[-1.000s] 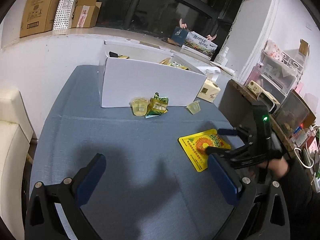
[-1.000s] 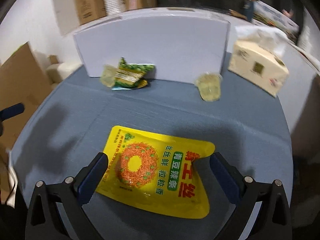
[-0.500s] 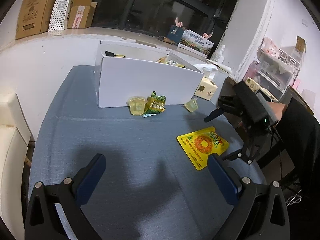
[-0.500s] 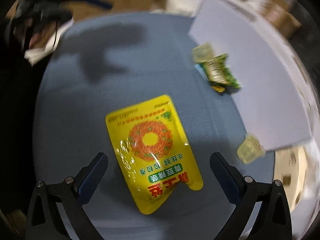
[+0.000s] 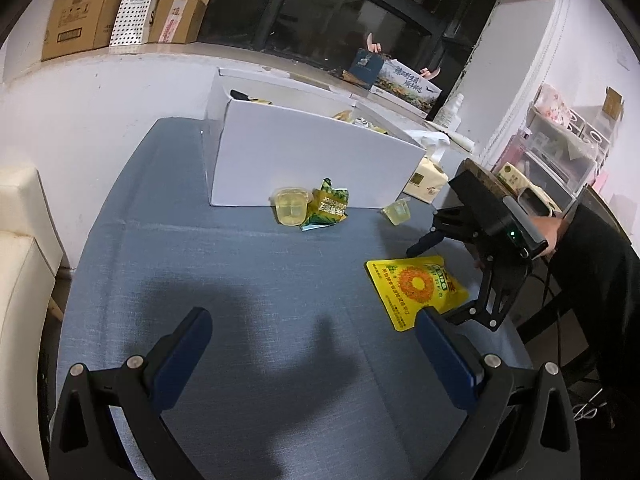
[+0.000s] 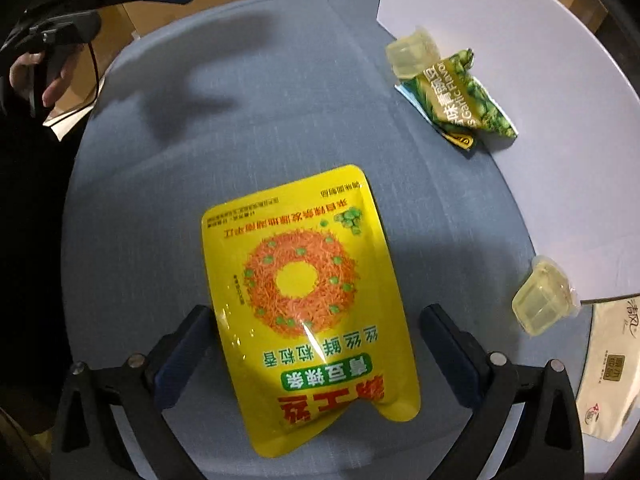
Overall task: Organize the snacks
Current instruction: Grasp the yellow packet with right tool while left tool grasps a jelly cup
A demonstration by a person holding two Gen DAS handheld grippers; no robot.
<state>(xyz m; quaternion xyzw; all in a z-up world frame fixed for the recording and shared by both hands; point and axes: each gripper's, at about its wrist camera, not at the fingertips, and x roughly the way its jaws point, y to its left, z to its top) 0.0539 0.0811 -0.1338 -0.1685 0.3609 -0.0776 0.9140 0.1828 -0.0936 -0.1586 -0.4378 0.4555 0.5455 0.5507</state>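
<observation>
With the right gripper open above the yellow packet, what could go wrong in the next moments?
1. The yellow packet lies flat on the blue tablecloth, so the right gripper may slide over it or pinch the cloth.
2. The packet sits near the table edge and could be pushed off.
3. A wide swing toward the white box might knock the jelly cup.

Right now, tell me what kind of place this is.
Likely a home storage or work room, not a kitchen: cardboard boxes stacked on the window ledge, cluttered plastic organizers by the wall, and a blue-clothed table holding snacks.
</observation>
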